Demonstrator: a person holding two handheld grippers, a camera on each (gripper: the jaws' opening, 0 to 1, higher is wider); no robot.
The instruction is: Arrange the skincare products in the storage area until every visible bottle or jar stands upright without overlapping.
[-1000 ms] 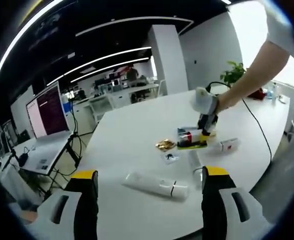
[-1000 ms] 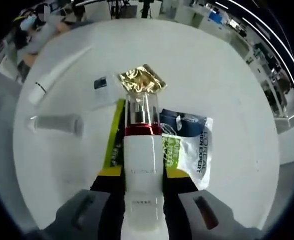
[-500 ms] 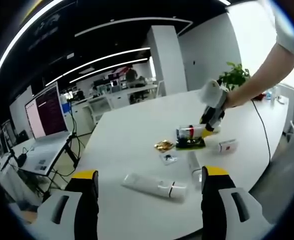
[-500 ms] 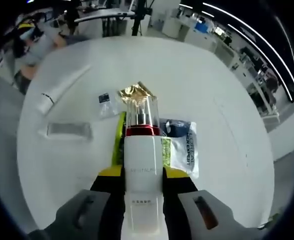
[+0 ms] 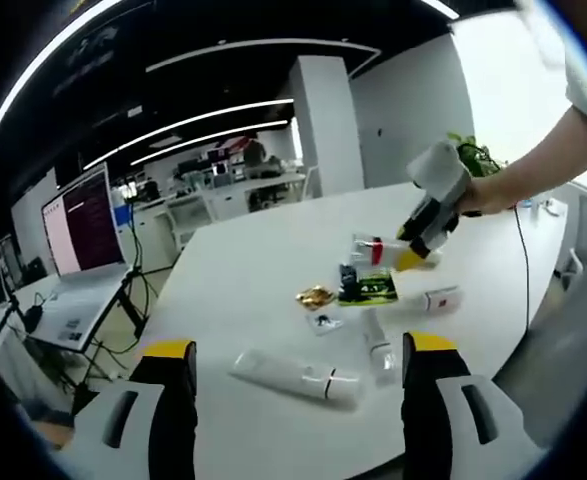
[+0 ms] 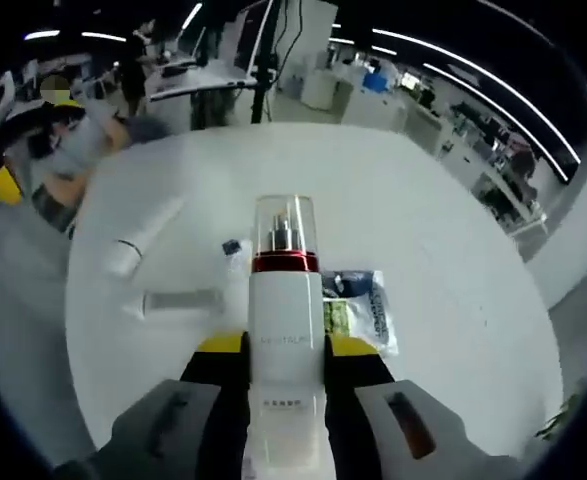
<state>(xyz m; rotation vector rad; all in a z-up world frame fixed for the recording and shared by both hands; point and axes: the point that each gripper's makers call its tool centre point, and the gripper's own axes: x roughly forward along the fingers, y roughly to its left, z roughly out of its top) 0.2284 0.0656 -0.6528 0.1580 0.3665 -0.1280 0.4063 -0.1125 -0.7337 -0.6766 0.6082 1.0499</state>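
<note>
A white pump bottle [image 6: 285, 330] with a red collar and clear cap is clamped between the right gripper's [image 6: 285, 348] jaws, lifted above the white table [image 6: 443, 250]. Beneath it lie sachets [image 6: 363, 315], a clear tube [image 6: 183, 301] and, farther left, a white tube [image 6: 143, 238]. The left gripper [image 5: 298, 355] is held open and empty near the table's edge.

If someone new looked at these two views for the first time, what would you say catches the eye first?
First, the white pump bottle with its red collar and clear cap, clamped in the right gripper and lifted above the white table; the left gripper view shows it raised too. Next, the white tube lying flat on the table ahead of the open left gripper, with sachets scattered beyond it.
</note>
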